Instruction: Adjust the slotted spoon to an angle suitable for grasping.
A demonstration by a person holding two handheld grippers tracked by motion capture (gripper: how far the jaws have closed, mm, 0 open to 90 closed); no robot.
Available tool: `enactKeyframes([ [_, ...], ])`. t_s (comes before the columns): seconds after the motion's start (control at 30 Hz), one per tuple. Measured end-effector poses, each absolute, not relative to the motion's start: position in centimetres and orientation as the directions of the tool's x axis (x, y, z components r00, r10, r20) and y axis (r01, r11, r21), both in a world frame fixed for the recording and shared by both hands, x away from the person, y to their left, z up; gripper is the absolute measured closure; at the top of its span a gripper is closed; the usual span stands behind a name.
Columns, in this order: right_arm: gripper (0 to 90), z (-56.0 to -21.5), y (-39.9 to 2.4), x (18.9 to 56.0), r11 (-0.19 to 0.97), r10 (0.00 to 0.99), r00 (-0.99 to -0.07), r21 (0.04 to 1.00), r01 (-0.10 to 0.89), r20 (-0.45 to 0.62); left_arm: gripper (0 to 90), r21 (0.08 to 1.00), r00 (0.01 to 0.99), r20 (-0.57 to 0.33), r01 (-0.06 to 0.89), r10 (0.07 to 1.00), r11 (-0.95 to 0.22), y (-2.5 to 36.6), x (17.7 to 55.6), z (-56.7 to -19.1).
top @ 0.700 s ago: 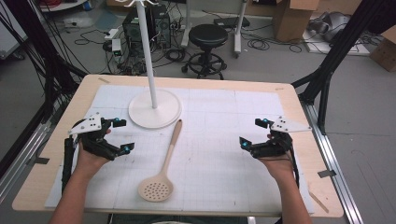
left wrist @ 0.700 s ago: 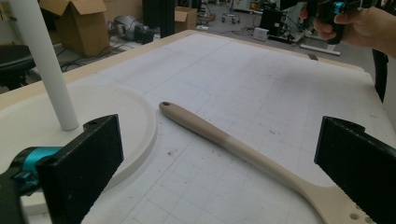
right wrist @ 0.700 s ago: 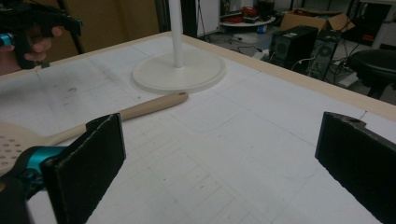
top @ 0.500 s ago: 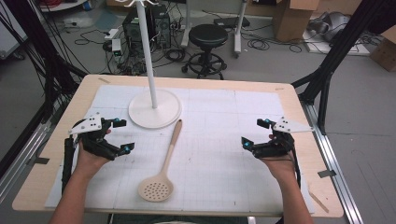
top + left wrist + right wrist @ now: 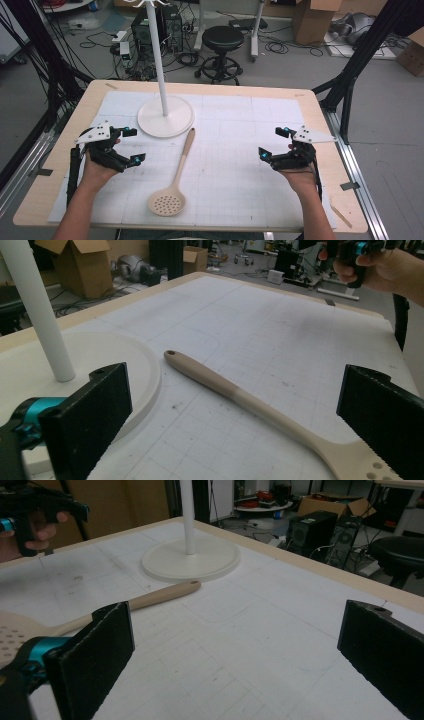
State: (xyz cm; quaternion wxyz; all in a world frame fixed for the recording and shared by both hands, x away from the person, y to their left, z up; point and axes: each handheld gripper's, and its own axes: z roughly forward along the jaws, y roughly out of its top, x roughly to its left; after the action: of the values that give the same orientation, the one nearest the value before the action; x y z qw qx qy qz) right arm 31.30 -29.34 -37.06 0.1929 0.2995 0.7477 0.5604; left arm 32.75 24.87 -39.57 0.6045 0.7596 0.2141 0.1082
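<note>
Currently both grippers rest at the start of the work, nothing picked up. Left gripper (image 5: 127,146) has its jaws spread wide and empty; right gripper (image 5: 272,142) likewise released, nothing between its jaws.

Spoon (image 5: 176,176) lies flat on the mat (image 5: 240,165), between the two grippers and nearer the left one. Ahead and to the right of the left gripper's jaws runs its handle (image 5: 235,390); the tip with the hanging hole lies just beside the stand base (image 5: 166,116), whether touching I cannot tell. From the right gripper, the spoon sits well off to the left, its perforated bowl (image 5: 15,625) nearest.

Judgement: the step in hand is the approach to the spoon — most likely by the left gripper. Next move calls for swinging the jaws across the handle, lowering until they straddle it, then closing on the mid-handle.

Clearances: open mat on all sides of the handle's middle; the base crowds only the tip end. Pole (image 5: 159,55) rises ahead of the left gripper — keep clear when lifting. Table edge (image 5: 200,227) lies close behind the bowl, near the person's side
</note>
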Motion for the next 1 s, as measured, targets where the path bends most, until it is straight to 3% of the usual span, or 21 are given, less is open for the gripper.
enactKeyframes([
  [1.0, 0.4, -37.7, -28.7, 32.0, 0.229, 0.662, -0.748, 0.939, 0.257, 0.044, 1.8, 0.866, 0.874, -0.114, 0.32, 0.473, -0.384, 16.1, 35.4, -38.5],
])
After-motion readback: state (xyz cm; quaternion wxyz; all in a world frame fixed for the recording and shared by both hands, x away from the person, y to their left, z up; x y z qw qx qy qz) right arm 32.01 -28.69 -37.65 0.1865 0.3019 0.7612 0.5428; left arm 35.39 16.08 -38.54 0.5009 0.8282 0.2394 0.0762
